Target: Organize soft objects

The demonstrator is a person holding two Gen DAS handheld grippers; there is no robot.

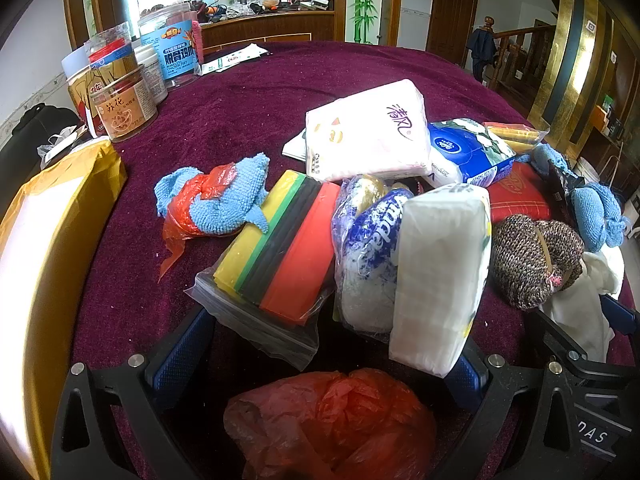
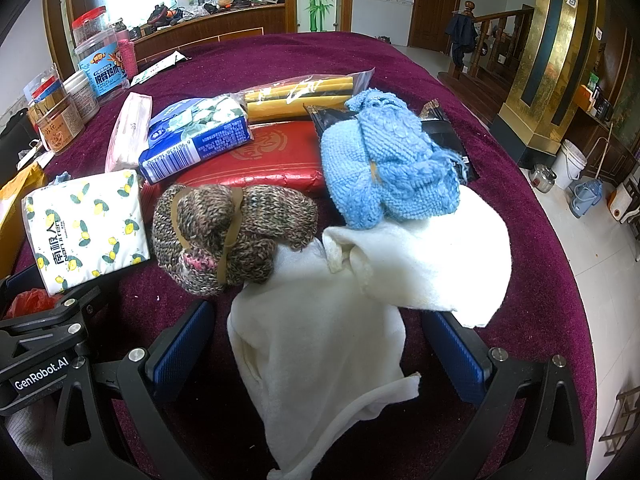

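Note:
A pile of soft goods lies on the maroon tablecloth. My left gripper is open; a bag of coloured sponges, a blue-white plastic bag and a lemon-print tissue pack lie between and beyond its fingers, and a red plastic bag sits under it. My right gripper is open around a white cloth. Beyond it are a brown knitted bundle and a blue knitted bundle. The tissue pack also shows in the right wrist view.
Jars stand at the far left. A yellow padded envelope lies at the left edge. A pink tissue pack, a blue tissue pack, a red packet and a bag of yellow sticks lie behind. The table edge curves right.

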